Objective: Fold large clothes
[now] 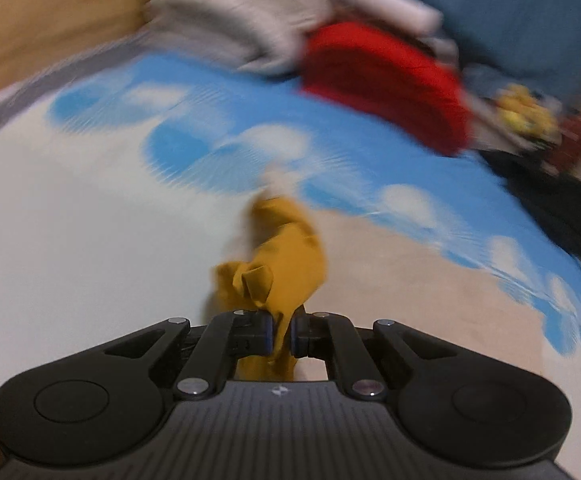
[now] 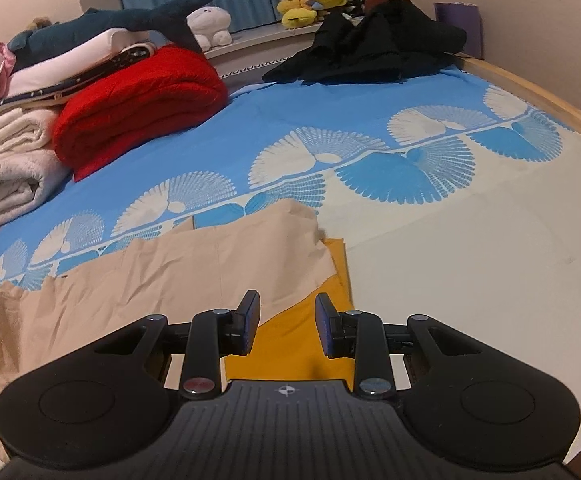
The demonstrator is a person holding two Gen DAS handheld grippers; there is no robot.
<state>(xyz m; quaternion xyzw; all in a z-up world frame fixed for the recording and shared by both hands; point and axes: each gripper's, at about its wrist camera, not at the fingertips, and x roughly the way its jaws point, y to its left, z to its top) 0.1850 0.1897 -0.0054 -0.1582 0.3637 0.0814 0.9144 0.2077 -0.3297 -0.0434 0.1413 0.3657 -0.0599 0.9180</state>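
Observation:
A large garment lies on the bed, beige (image 2: 170, 272) on top with mustard-yellow cloth (image 2: 290, 344) showing at its right edge. My left gripper (image 1: 282, 328) is shut on a bunched corner of the mustard cloth (image 1: 286, 256), which hangs lifted above the sheet; the left wrist view is blurred by motion. Beige cloth (image 1: 390, 280) spreads to its right. My right gripper (image 2: 286, 320) stands open just above the mustard edge, with nothing pressed between its pads.
The bed sheet (image 2: 450, 240) is blue and cream with fan patterns. A folded red blanket (image 2: 138, 108) and white towels (image 2: 10, 172) sit at the back left, black clothes (image 2: 382, 44) at the back right. Plush toys (image 2: 310, 0) line the sill. A wooden bed rim (image 2: 550, 100) runs along the right.

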